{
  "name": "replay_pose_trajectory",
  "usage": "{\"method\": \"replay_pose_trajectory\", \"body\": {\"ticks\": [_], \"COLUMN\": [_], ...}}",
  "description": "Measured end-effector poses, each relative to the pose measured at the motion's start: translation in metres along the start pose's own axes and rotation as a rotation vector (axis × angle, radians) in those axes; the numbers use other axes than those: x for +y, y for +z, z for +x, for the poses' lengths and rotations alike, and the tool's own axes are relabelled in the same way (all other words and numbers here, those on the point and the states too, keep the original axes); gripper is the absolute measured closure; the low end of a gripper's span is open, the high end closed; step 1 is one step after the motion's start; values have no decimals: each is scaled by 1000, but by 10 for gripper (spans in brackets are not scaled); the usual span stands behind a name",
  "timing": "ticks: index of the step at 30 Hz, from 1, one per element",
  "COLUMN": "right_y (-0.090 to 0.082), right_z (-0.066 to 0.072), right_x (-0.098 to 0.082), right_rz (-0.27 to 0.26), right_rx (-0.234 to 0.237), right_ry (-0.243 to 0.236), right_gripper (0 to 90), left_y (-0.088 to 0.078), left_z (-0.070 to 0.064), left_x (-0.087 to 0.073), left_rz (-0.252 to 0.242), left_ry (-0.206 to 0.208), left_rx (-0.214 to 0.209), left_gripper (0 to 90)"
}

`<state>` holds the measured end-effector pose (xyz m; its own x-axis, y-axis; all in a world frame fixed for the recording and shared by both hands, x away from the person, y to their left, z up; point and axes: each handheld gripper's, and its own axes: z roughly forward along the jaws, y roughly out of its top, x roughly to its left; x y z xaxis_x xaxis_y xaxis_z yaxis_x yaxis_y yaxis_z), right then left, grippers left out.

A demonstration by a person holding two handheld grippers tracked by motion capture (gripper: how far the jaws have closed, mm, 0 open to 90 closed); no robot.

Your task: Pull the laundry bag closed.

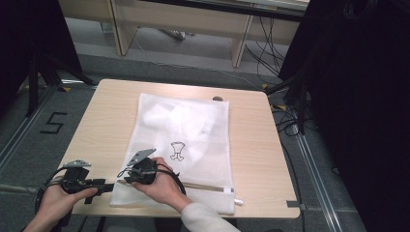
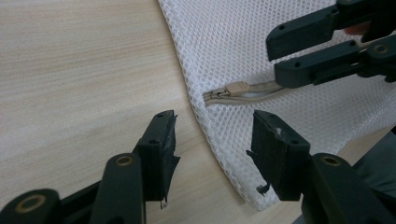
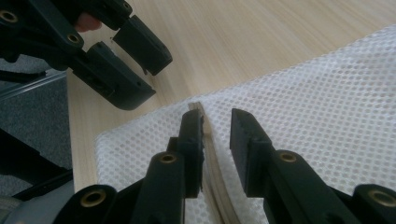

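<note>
grey carpet and cables surround a pale wooden counter (image 1: 96, 121); on it a white mesh laundry bag (image 1: 193, 125) lies lengthwise from 12 to 6 o'clock, zipper along its near edge.

left gripper view: the left hand-held gripper (image 2: 212, 140) is spread, the bag's corner between its jaws, the beige zipper end (image 2: 233, 91) just ahead at 12 o'clock.

right gripper view: the right hand-held gripper (image 3: 217, 135), nearer, is spread astride the zipper's line.

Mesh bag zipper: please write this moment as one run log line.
mesh bag flat on table | right gripper open, astride zipper | left gripper open at corner
</note>
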<state>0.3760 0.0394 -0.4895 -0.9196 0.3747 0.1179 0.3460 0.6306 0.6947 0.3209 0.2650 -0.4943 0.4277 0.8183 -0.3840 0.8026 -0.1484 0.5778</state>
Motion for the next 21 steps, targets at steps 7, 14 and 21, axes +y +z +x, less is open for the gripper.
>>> {"method": "replay_pose_trajectory", "body": {"ticks": [7, 14, 21], "right_y": [14, 20, 23], "right_z": [1, -1, -3], "right_x": [3, 1, 3], "right_rz": [27, 48, 59], "right_rx": [18, 24, 34], "right_ry": [6, 21, 43], "right_gripper": [739, 738, 747], "left_y": [0, 1, 1], "left_z": [0, 0, 0], "left_x": [0, 0, 0], "left_rz": [-1, 2, 6], "left_ry": [0, -1, 3], "left_rx": [-1, 8, 1], "left_gripper": [495, 495, 495]}}
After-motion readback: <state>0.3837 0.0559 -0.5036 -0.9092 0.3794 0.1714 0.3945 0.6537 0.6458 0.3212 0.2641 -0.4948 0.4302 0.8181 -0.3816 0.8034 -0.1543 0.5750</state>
